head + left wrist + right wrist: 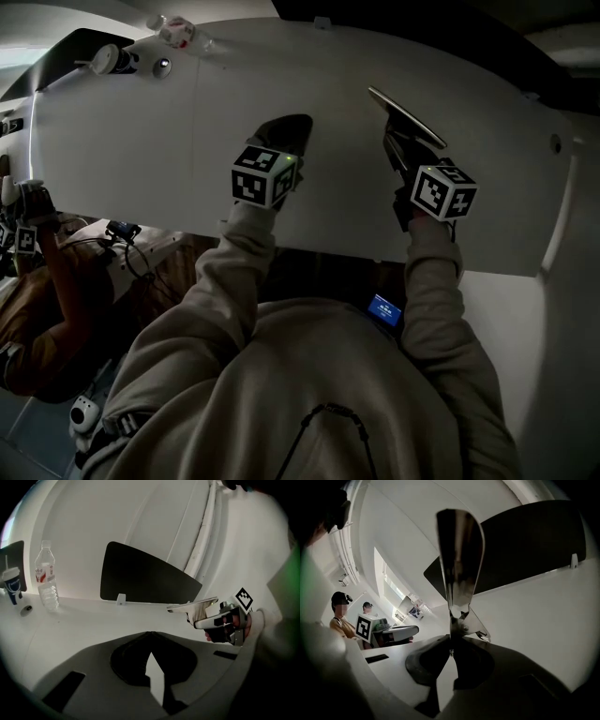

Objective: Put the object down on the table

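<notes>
My right gripper (400,138) holds a flat metal tool (405,114) over the white surface (141,141), short of the dark panel (145,581) at its far edge. In the right gripper view the jaws are clamped on the narrow end of the tool (458,555), and its wide blade rises straight ahead across the panel (534,550). From my left gripper view the tool (194,605) lies roughly level in the right gripper (220,620), just below the panel's right corner and seemingly clear of the surface (84,616). My left gripper (289,127) hovers beside it. Its jaws (150,633) meet at the tips with nothing between them and point toward the panel's middle. A water bottle (47,581) and a cup (11,584) stand on the surface left of the panel. Two people (340,613) sit well off to the panel's left, behind the left gripper (393,631).
</notes>
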Demonstrator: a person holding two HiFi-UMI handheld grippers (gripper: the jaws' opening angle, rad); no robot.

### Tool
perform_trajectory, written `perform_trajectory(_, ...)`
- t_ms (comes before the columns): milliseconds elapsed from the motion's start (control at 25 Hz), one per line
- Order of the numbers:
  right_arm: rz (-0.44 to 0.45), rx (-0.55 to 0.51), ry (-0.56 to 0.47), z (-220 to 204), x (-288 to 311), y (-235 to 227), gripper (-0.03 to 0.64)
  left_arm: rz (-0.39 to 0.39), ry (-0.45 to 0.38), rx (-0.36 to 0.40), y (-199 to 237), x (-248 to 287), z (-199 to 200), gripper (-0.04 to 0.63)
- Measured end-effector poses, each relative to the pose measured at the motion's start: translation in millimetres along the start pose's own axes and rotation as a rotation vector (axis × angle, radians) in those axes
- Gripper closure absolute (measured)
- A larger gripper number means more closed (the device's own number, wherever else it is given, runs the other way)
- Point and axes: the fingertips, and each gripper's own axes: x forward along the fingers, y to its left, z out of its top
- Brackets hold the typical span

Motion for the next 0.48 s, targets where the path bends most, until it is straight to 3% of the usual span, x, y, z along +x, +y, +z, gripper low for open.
perform_trajectory(480, 0.021, 0.105, 0.098, -49, 26, -26, 0.584, -0.004, 0.072, -0.026, -2, 15, -41, 0.591)
